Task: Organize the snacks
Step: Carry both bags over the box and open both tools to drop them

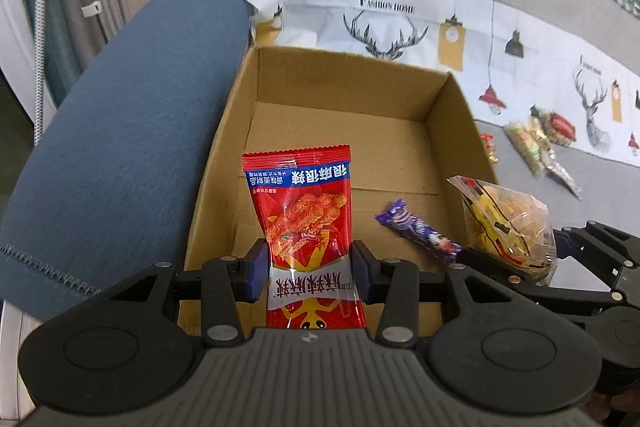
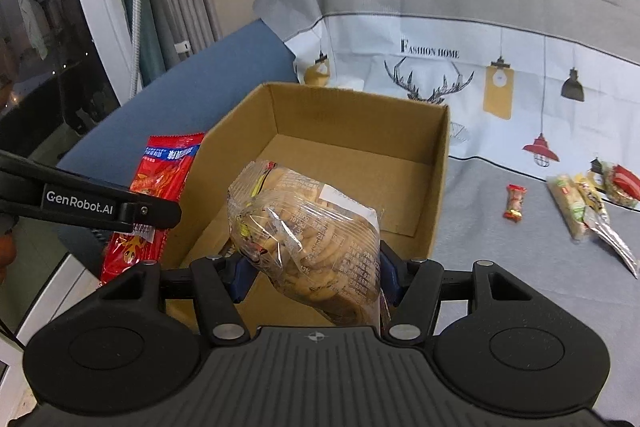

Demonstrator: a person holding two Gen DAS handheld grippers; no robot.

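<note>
A red spicy-snack packet (image 1: 306,223) is clamped between the pads of the left hand-held gripper (image 1: 308,267) above the near end of the open cardboard box (image 1: 452,115), while a clear biscuit bag (image 2: 308,239) is gripped by the right hand-held gripper (image 2: 312,275) over the same box, a purple candy bar (image 1: 416,229) lying inside between them.

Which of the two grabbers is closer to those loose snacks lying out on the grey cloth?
Right. The right gripper, shut on the biscuit bag, is on the box's side facing the loose snacks; the left gripper, holding the red packet, is farther away.
</note>
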